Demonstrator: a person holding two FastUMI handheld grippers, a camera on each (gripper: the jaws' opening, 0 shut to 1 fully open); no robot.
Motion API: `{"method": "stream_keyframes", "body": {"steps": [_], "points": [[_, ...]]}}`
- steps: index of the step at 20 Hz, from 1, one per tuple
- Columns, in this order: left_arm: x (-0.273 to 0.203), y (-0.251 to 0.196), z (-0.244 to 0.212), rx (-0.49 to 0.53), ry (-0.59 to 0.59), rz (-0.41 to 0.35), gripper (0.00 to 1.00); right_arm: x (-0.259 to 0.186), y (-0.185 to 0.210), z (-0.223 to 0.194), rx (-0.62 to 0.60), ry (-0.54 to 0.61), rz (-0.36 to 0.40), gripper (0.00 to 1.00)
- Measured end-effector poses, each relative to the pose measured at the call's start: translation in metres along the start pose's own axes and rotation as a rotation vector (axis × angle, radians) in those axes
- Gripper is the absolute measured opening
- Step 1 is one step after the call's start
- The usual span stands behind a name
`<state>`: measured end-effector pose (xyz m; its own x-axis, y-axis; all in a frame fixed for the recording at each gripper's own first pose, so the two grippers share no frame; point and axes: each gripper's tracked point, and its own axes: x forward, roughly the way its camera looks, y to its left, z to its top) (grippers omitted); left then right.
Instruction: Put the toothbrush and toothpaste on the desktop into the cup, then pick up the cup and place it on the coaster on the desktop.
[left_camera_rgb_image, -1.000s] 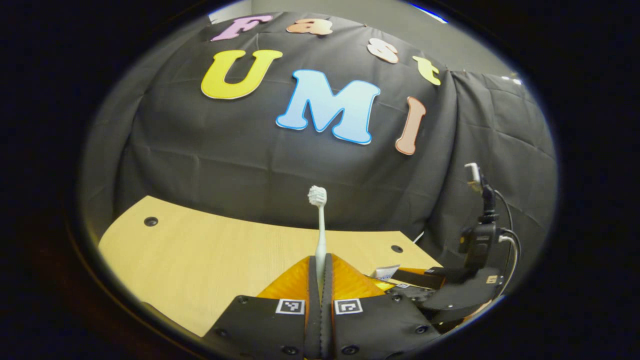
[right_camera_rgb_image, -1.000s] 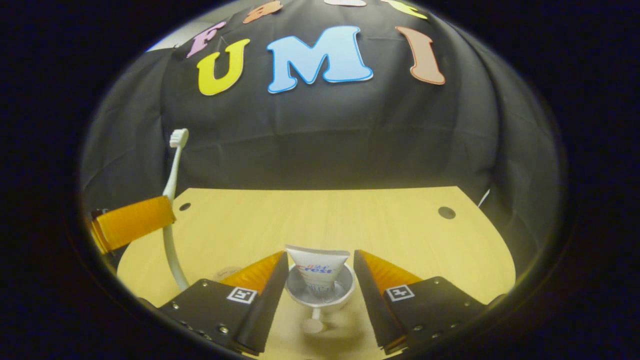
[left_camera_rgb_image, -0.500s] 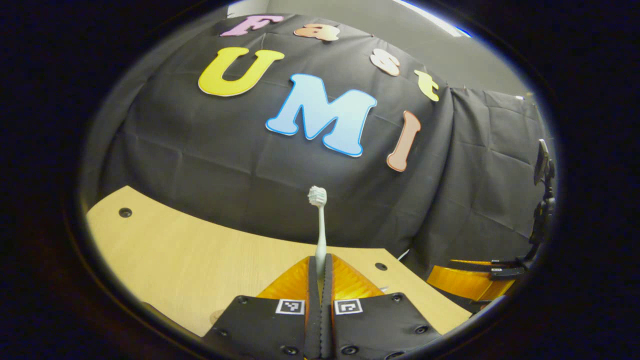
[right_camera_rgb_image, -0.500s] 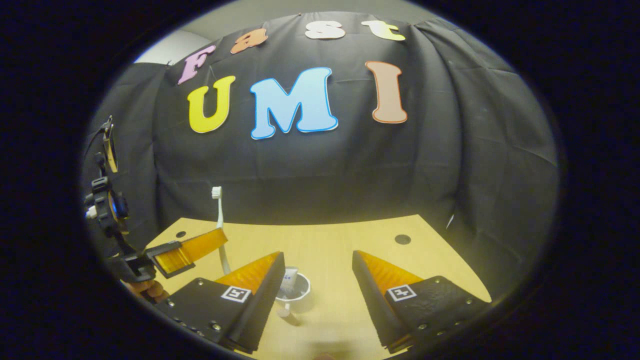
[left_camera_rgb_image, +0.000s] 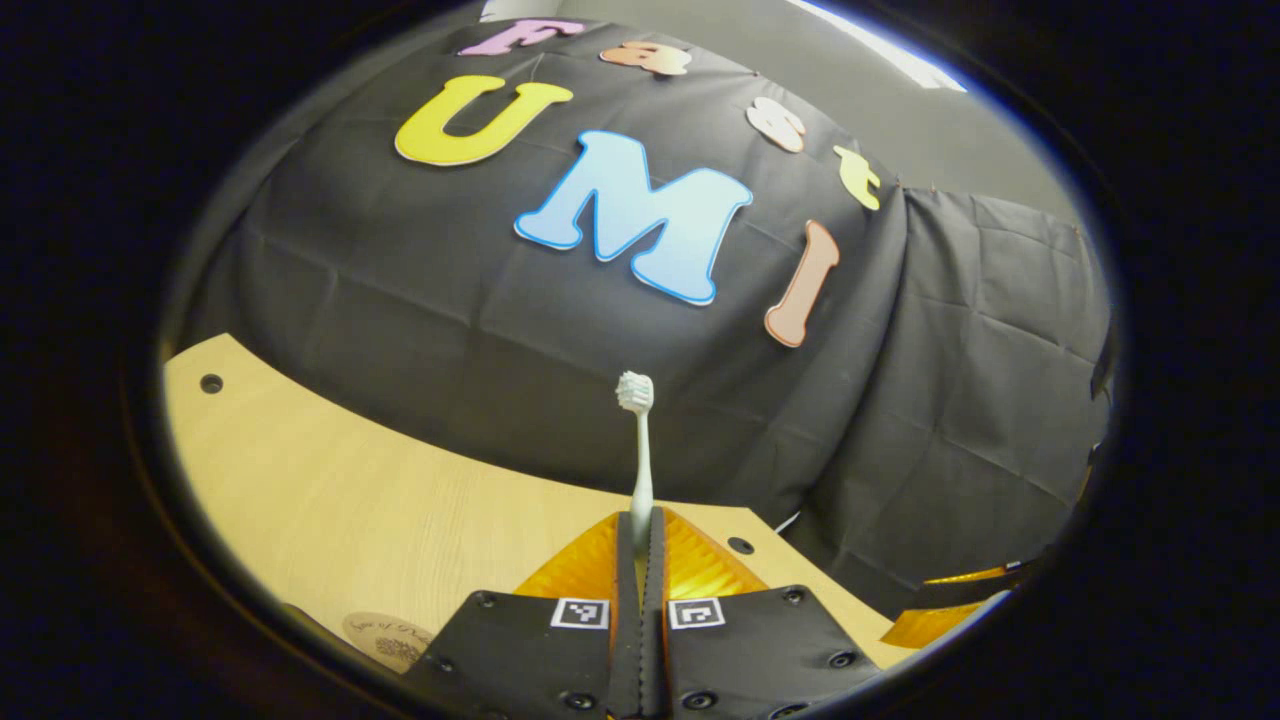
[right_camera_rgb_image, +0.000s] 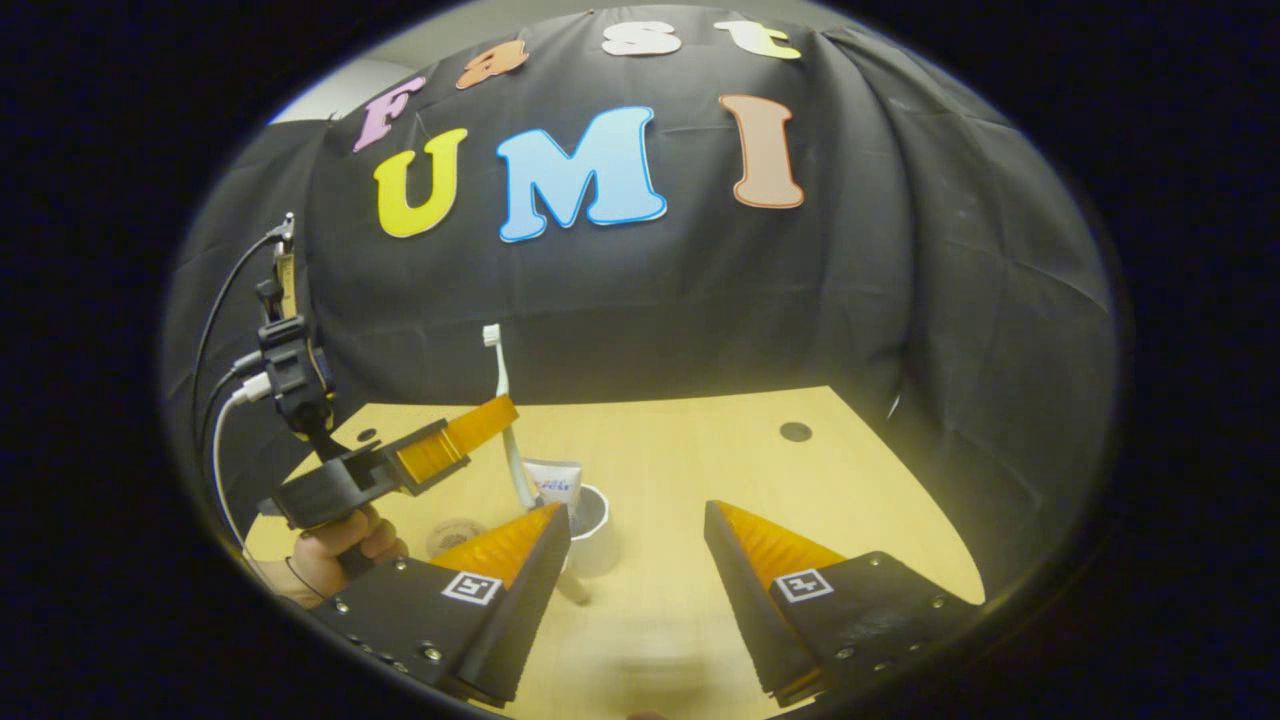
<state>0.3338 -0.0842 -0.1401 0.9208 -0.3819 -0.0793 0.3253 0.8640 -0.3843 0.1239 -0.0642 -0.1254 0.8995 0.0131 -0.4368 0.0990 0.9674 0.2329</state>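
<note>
The left gripper (left_camera_rgb_image: 640, 540) pinches the toothbrush (left_camera_rgb_image: 639, 450) upright between closed fingers; the right gripper (right_camera_rgb_image: 637, 535) gapes wide, empty.

Lighting and picture quality: dim booth, warm cast
Fisheye bending at edges, vignetted rim; worktop (right_camera_rgb_image: 700, 470) brightest, blurred near bottom; soft shadow beside cup (right_camera_rgb_image: 590, 510)

A staged recording booth rather than a lived-in room: black cloth (right_camera_rgb_image: 700, 300) drapes the wall from 9 to 3 o'clock, a bare grey wall (left_camera_rgb_image: 900, 110) rises behind it at 1 o'clock, and a pale wooden desktop (right_camera_rgb_image: 700, 470) with cable holes (right_camera_rgb_image: 795, 431) spans below.
</note>
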Motion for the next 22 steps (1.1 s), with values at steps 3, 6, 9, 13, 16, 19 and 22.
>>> {"method": "stream_keyframes", "body": {"steps": [3, 6, 9, 13, 16, 19, 22], "points": [[0.001, 0.002, -0.008, 0.010, 0.006, 0.012, 0.07, 0.002, 0.002, -0.003, 0.010, 0.015, 0.016, 0.84], [0.001, -0.003, -0.025, 0.040, 0.031, 0.002, 0.07, 0.005, 0.006, -0.004, 0.015, 0.022, 0.033, 0.86], [0.000, -0.007, -0.034, 0.078, 0.050, 0.003, 0.09, 0.006, 0.007, -0.004, 0.017, 0.027, 0.043, 0.86], [-0.005, -0.016, -0.040, 0.120, 0.078, -0.004, 0.15, 0.007, 0.006, -0.005, 0.028, 0.030, 0.049, 0.84], [-0.007, -0.015, -0.045, 0.113, 0.097, 0.002, 0.12, 0.006, 0.005, -0.007, 0.031, 0.033, 0.051, 0.84], [-0.014, -0.016, -0.053, 0.113, 0.135, 0.002, 0.37, 0.010, 0.009, -0.005, 0.043, 0.039, 0.063, 0.84], [-0.021, -0.010, -0.050, 0.115, 0.147, 0.022, 0.63, 0.013, 0.012, -0.006, 0.036, 0.049, 0.064, 0.84]]}}
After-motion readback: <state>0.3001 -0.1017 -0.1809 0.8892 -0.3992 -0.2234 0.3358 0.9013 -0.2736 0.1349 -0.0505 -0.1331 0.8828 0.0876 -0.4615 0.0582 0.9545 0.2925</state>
